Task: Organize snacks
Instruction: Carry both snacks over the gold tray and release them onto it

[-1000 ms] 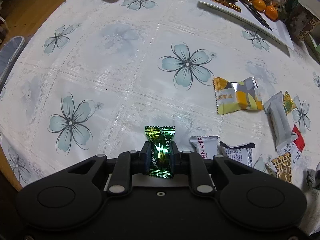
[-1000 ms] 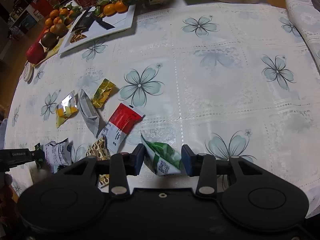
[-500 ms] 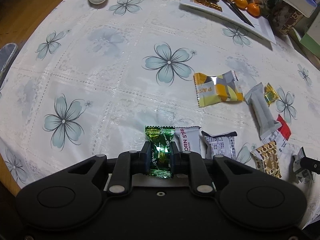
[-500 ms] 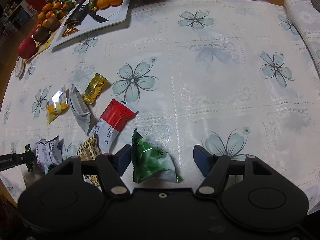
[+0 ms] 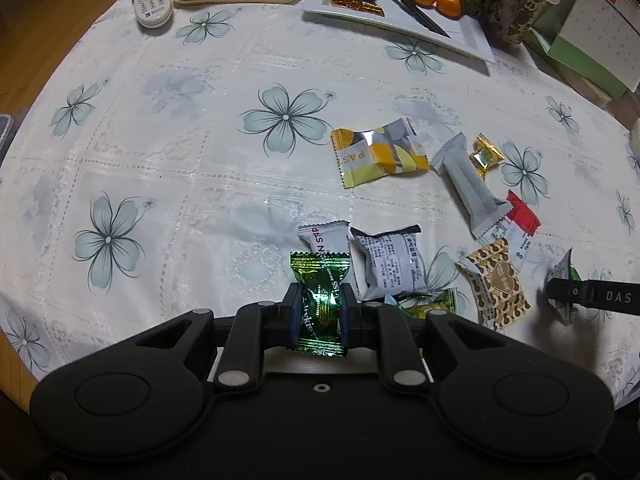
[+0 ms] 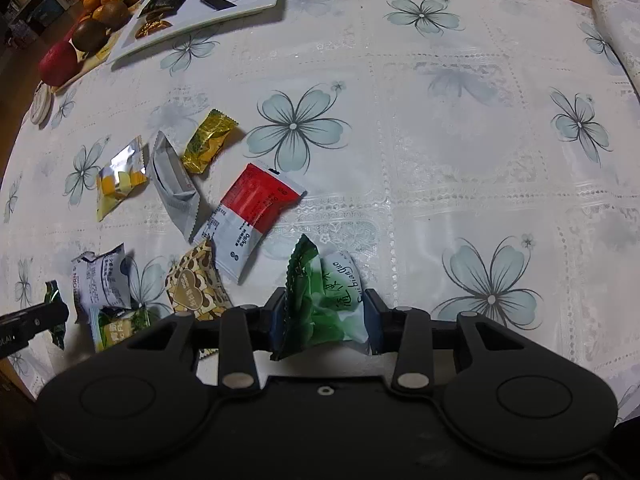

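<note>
Left gripper (image 5: pixel 319 316) clamped on dark green foil candy (image 5: pixel 320 304); right gripper (image 6: pixel 326 318) closing around green-white snack packet (image 6: pixel 326 304), for sorting loose worktop (image 6: pixel 440 160) snacks.

Both cameras are sitting on a hand-held gripper, looking steeply down, close over the tabletop (image 5: pixel 168 152). Both are seeing the same snack pile (image 6: pixel 244 216) and the white tray (image 5: pixel 472 42) far back

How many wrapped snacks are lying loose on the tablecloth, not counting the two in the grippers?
8: yellow-silver packet, grey bar, gold candy, red-white sachet, two white packets, heart-print packet, green-yellow packet. Others may be hidden.
</note>
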### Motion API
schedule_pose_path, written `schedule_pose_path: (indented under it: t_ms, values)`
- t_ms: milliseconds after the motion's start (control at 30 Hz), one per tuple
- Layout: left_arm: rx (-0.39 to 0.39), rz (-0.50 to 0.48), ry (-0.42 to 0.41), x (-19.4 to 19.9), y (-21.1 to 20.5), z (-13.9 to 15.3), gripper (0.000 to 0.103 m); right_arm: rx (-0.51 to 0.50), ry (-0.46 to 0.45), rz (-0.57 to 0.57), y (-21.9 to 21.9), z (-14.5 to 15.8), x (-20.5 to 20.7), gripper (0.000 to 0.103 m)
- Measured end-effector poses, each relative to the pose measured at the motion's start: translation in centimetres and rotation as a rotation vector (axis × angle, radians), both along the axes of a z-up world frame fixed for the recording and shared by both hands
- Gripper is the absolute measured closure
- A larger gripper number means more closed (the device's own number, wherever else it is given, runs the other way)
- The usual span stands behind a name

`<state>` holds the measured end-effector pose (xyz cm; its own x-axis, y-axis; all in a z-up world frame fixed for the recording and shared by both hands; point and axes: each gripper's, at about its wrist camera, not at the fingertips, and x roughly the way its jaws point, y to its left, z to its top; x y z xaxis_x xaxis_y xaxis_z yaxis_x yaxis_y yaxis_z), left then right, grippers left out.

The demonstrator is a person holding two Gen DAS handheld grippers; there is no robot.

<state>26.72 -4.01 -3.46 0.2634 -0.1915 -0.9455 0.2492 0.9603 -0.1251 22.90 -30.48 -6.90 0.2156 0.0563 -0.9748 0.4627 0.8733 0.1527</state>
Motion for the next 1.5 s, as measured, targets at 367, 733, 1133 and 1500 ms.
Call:
schedule_pose_path:
  t_ms: [367,733,1133,1500]
  values:
    - [-0.016,0.006,-0.088,-4.3,0.8,3.8,0.079,-0.037,-0.163,-0.045,1.3,6.0,-4.1,0.061]
    - [0.054,-0.015,-0.120,-13.0,1.0,5.4,0.079,0.049,-0.275,-0.157,5.5,10.8,-14.4,0.061]
    - [0.106,-0.022,-0.125,-20.4,1.1,4.4,0.079,0.008,-0.244,-0.118,10.7,10.4,-22.7,0.061]
    - [0.119,0.013,-0.140,-24.2,1.7,4.5,0.078,-0.035,-0.295,-0.048,14.1,11.4,-26.4,0.061]
